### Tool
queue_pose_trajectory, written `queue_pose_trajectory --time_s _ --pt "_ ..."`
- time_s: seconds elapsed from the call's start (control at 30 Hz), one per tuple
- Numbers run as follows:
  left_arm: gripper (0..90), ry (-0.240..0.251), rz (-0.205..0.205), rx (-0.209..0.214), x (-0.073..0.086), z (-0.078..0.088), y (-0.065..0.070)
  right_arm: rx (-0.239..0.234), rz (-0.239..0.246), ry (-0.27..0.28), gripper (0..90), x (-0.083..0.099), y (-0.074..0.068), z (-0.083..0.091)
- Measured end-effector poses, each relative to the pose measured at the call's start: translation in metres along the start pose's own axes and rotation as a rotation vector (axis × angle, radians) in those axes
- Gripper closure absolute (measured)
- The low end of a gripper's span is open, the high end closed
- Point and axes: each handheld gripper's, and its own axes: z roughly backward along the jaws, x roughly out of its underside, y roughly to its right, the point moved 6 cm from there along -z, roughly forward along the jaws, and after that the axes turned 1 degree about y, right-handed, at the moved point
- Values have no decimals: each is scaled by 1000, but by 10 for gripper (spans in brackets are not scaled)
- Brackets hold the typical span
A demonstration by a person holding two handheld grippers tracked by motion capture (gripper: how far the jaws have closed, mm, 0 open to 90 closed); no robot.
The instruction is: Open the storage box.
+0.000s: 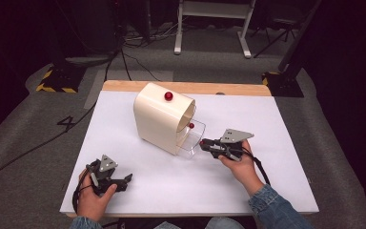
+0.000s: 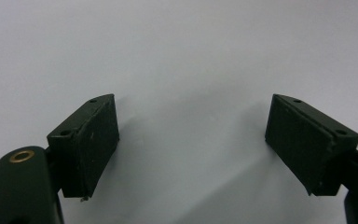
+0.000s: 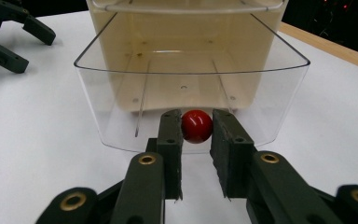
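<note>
Currently, step in hand: pulling the clear drawer out of the cream cabinet by its red knob; it looks already partly drawn out.
Left gripper point(image 1: 124, 182): it rests on the white surface point(image 1: 276, 124) near the person's edge, well apart from the cabinet. Its jaws are spread wide and nothing is between them; in the left gripper view there is bare surface between the pads point(image 2: 93, 140).
Cream cabinet point(image 1: 159, 121): it stands on the surface left of centre, with a rounded top. A second red knob point(image 1: 168, 96) sits on the top.
Clear drawer point(image 3: 191, 70): it sticks out from the lower front of the cabinet toward the right gripper. It is transparent, with straight side walls and a rounded front wall.
Drawer content: I see nothing inside, just the clear floor with two thin ribs and some small spots.
Red knob point(image 3: 197, 126): it is on the middle of the drawer front, low down, and the right gripper pinches it.
Right gripper point(image 3: 196, 128): both jaws are pressed on the knob, one on each side, and the knob sits near the tips.
How to do it well: I think the pull should go straight along the drawer's axis, level with the surface, and slowly, because the round knob may slip from the tips. The light cabinet may slide with the drawer; the free left gripper could steady it.
</note>
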Motion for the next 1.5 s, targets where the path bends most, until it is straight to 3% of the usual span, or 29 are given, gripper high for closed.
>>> queue_pose_trajectory --time_s 0.53,0.97,1.1,1.17,1.3,1.5 --pt "172 -4 2 4 0 0 0 18 -21 7 739 15 -2 31" --pt "171 -7 2 4 0 0 0 19 -20 -53 736 28 -2 33" --pt "171 -6 2 4 0 0 0 19 -1 -99 570 31 -4 33" --pt "171 -5 1 3 0 0 0 27 -13 -104 512 29 -3 37" --pt "171 -5 2 4 0 0 0 39 -41 -74 492 22 -1 45" --pt "171 -4 4 5 0 0 0 36 -39 -21 477 4 -3 49"
